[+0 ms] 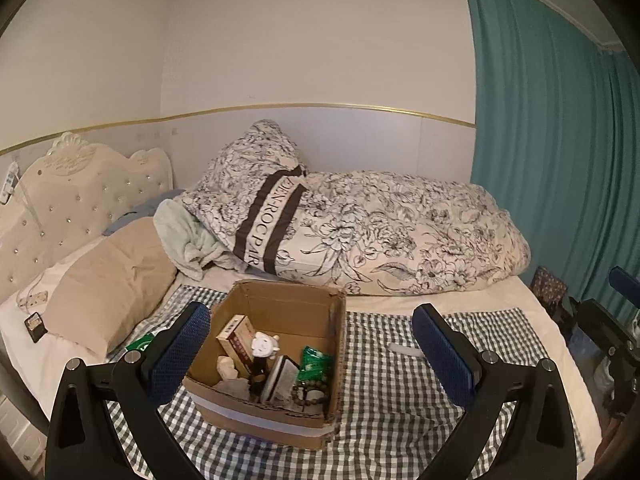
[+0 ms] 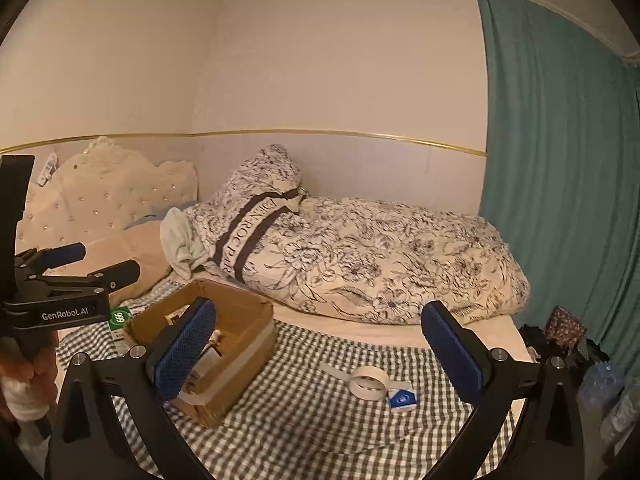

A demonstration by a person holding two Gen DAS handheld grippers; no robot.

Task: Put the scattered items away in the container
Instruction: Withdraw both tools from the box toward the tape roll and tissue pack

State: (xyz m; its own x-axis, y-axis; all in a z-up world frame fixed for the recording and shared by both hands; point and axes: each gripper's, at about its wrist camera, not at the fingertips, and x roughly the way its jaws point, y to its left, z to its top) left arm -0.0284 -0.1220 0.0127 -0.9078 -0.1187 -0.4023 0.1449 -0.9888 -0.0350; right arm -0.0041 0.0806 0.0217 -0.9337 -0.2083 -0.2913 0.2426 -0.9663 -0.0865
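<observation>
On the checked cloth covering the bed sits an open cardboard box, corrugated, square-sided, banded with pale tape. Inside lie a tan carton, a white figurine atop a dark bottle, a crinkled green packet and a string of brown beads. Right of the box rest a round tape roll and a small blue-and-white packet, touching. Both the left gripper and right gripper stand spread wide, holding nothing. A floral quilt is heaped behind.
</observation>
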